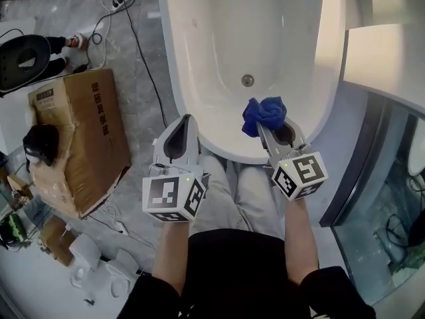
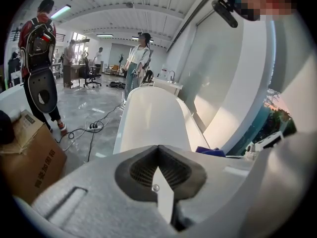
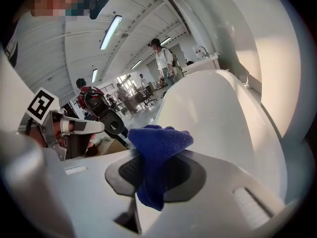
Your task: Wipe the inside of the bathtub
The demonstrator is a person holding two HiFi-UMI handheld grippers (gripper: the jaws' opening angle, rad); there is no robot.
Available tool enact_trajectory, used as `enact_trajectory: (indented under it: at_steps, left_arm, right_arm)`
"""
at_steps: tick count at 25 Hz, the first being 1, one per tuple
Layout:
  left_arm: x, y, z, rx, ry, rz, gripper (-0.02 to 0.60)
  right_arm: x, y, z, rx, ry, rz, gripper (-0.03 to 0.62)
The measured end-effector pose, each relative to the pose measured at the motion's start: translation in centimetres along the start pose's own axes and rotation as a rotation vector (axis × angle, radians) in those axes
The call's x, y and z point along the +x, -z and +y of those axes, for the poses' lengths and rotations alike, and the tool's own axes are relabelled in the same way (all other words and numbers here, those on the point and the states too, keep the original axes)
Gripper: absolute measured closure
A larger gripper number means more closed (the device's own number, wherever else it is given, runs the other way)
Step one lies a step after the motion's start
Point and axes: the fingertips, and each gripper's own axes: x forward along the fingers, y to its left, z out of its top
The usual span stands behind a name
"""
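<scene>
- Looking steeply down, we log the white bathtub point(image 1: 192, 92) with its long axis running straight away from us. Its rounded near end sits just in front of our knees.
- Drain point(image 1: 247, 80): set in the tub floor, toward the near end.
- Right gripper point(image 1: 263, 127): jaws clamped on a bunched blue cloth point(image 1: 264, 113). In the right gripper view most of the cloth bulges out past the jaw tips, and a short tail hangs down between the pads.
- Cloth position: over the near end of the basin, on our side of the drain and inside the near rim. We cannot tell whether it touches the tub surface.
- Right gripper heading: pointed away from us and slightly left, roughly along the tub's length.
- Left gripper point(image 1: 185, 119): jaws pressed together with nothing between them. It is held at the near-left rim of the tub and points away from us, parallel to the tub's long axis.
- The two grippers are side by side, apart.
- Cardboard box point(image 1: 83, 145): on the grey floor, left of the tub.
- Black cable point(image 1: 143, 52): runs along the floor beside the tub's left wall.
</scene>
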Motion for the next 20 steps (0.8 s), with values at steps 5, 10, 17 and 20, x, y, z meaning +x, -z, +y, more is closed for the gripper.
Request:
enact_trajectory:
  at_steps: [5,10,17,20]
  left_arm:
    - [2.6,2.8,2.9,-0.032,-0.002,0.069,0.580]
    - [5.2,6.3,4.6,-0.059,0.029,0.155,0.580]
    - [8.8,7.3,11.2,0.086,0.007,0.225,0.580]
    - [9.7,7.4,14.2,0.074,-0.007,0.248,0.580]
  right_arm:
    - [5.1,1.4,-1.5,0.004,0.001,0.050,0.516]
    - [10.2,2.7,-4.1,-0.016,0.028,0.070,0.516]
    - [21.5,4.4,-7.8,-0.009,0.041,0.109,0.516]
    - [26.3,5.0,-8.5,-0.001,0.018,0.130,0.516]
